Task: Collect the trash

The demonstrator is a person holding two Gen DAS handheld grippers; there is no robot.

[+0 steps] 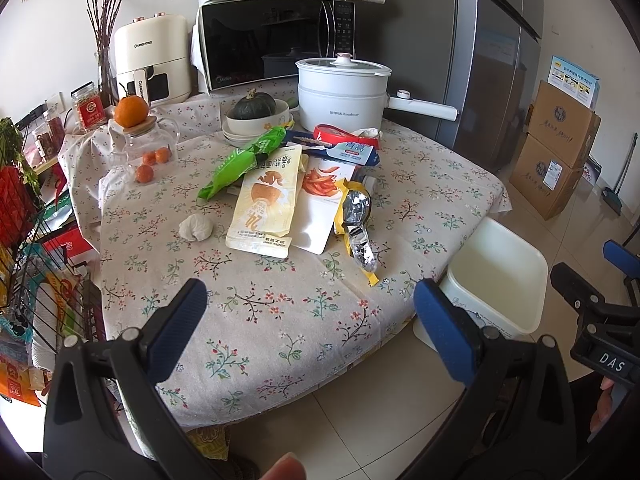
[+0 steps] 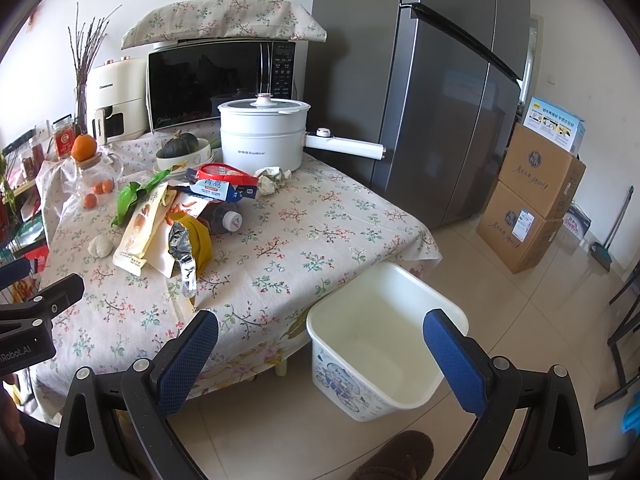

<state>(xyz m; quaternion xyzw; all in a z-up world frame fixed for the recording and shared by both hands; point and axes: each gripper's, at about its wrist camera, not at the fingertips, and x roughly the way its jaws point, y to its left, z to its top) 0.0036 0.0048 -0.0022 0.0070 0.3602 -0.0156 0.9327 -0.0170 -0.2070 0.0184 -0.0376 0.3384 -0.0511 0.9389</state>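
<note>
Floral table (image 1: 248, 320), wrappers (image 1: 264, 204) — white bin (image 2: 384, 344) beside

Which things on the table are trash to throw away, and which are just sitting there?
Part of the job:
green wrapper
cream pouch
foil wrapper
crumpled tissue
white bin

Just lying about:
white pot
microwave
pumpkin
oranges

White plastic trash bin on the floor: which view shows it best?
The right wrist view: the white plastic trash bin appears nearly whole, with nothing inside. In the left wrist view, the left tool's finger and the table edge partly cover it.
</note>
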